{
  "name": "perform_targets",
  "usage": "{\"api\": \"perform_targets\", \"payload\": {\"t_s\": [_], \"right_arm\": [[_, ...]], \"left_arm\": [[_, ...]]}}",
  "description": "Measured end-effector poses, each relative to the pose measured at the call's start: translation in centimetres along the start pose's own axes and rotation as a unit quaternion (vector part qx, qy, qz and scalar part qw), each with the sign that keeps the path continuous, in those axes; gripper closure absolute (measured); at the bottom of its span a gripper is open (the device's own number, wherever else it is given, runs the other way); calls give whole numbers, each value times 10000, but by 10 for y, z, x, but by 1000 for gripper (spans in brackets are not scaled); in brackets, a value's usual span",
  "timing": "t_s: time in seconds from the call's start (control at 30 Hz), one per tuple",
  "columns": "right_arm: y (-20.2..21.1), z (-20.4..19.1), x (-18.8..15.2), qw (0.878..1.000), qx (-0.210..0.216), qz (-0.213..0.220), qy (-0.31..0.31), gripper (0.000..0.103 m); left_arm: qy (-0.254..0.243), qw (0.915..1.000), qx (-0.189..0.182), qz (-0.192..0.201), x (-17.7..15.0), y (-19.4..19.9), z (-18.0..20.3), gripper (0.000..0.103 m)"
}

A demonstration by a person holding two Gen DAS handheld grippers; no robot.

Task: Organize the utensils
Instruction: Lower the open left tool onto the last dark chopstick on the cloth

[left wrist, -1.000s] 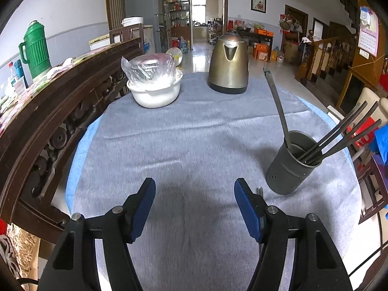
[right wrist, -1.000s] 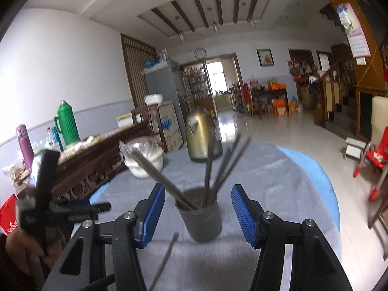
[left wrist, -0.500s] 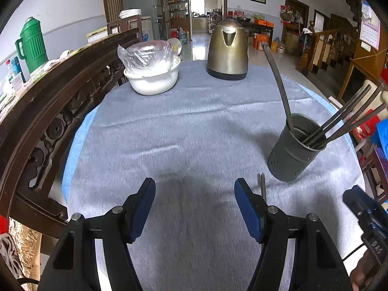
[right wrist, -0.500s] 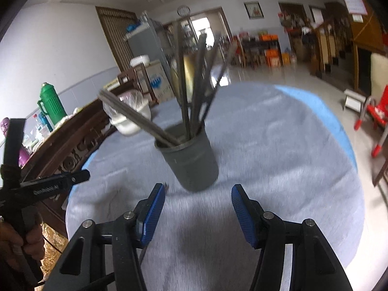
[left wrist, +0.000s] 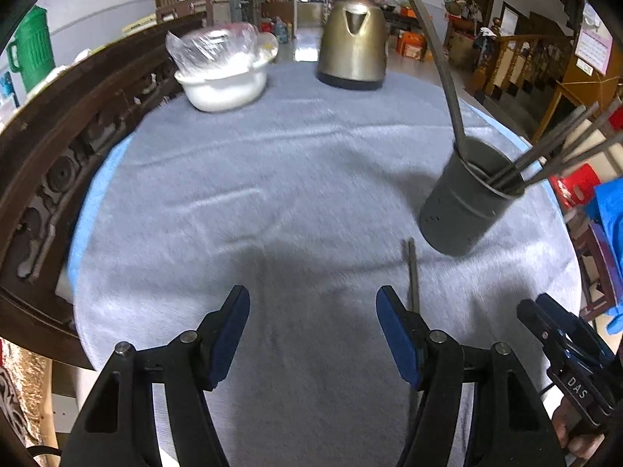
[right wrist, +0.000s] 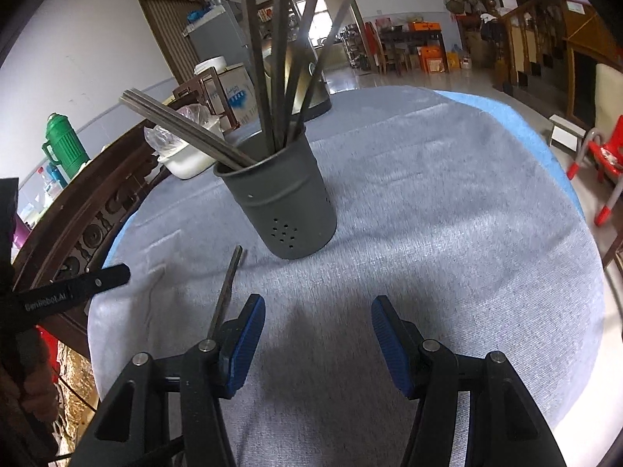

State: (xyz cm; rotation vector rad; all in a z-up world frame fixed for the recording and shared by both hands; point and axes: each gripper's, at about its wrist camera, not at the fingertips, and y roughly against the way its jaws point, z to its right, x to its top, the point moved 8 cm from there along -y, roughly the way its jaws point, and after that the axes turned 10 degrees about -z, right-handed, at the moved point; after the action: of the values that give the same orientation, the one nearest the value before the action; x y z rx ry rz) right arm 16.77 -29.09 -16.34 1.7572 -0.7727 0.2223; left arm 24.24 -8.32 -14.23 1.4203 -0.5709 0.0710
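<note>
I am holding a two-finger claw in each hand over a round table [left wrist: 311, 179] covered by a grey cloth. My left gripper [left wrist: 312, 327] is standing wide open with nothing between its blue pads. My right gripper [right wrist: 318, 336] is also gaping wide and carrying nothing.

The task's things are sitting toward the right side of the table. A dark grey perforated utensil holder [right wrist: 281, 202] is standing upright, already bristling with long dark utensils [right wrist: 278, 58]: several thin sticks and one flatter handle leaning out to the left. I judge the sorting to be mostly done.

One loose utensil [right wrist: 226, 292] is lying flat on the cloth just beside the holder's base, running back toward me. In the left wrist view it is disappearing behind my left gripper's right finger; in the right wrist view it is passing just left of my right gripper's left finger. That piece looks like what is left to lift into the holder.

At the far edge, a brass-coloured kettle [left wrist: 352, 52] and a white bowl [left wrist: 222, 89] holding a plastic bag are standing well apart from the holder.

Readable writing: "DAS" on the right gripper's body in the left wrist view, and what seems to be "GenRobot.AI" on the left gripper's arm in the right wrist view.
</note>
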Motion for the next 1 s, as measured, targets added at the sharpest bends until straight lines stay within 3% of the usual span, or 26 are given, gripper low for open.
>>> {"api": "perform_targets", "payload": {"t_s": [0.33,0.53,1.0], "right_arm": [[-14,9,-8,9992,-243,-324,1,41],[-18,19,-11,9980,-427,-456,-60,41],[-26,28,-13,9961,-632,-612,-82,41]], "left_arm": [[-282,9986,-273,-365,-13,-22,34,35],[-327,9979,-109,-541,-20,-33,38,35],[-612,9968,193,-470,-19,-37,46,35]]}}
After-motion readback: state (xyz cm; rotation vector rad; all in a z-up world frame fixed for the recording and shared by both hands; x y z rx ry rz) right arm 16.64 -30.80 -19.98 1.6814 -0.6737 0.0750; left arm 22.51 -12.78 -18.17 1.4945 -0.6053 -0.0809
